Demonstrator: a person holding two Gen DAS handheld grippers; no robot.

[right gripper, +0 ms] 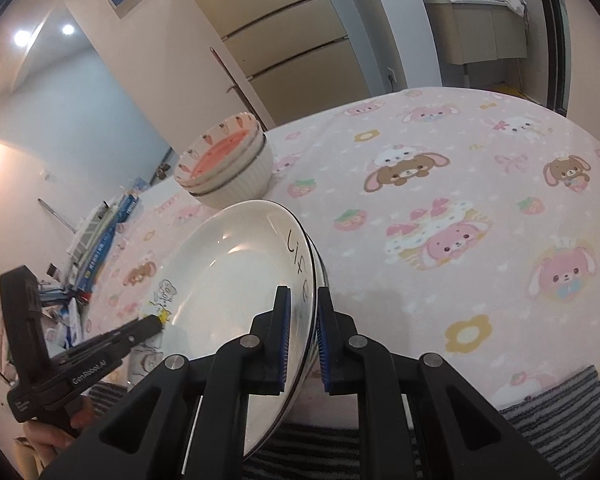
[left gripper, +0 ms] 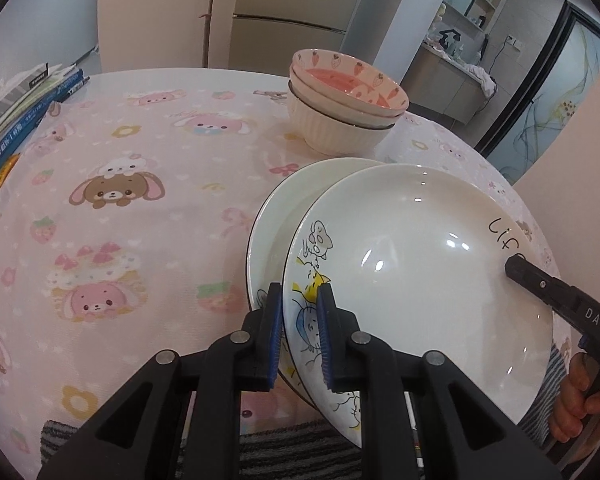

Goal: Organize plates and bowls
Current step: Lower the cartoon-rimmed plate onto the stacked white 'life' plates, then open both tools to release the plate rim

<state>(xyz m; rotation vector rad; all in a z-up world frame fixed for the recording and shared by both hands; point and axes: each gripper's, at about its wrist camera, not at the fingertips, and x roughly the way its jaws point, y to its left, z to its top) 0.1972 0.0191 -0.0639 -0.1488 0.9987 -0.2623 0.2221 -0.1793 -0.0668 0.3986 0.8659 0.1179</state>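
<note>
Where plate [left gripper: 420, 264] reads "Life", claw [right gripper: 303, 336] marked "DAS"

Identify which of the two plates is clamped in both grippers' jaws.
The cartoon-printed plate, lettered "Life" near its rim. Left gripper and right gripper both pinch its edge. The plain white plate lies beneath it, ungripped.

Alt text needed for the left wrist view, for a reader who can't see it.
The left tongs and the right tongs pinch opposite edges of a cartoon-printed white plate, held tilted over a second white plate. Behind them, stacked bowls sit on a pink tablecloth, with books at the left.
</note>
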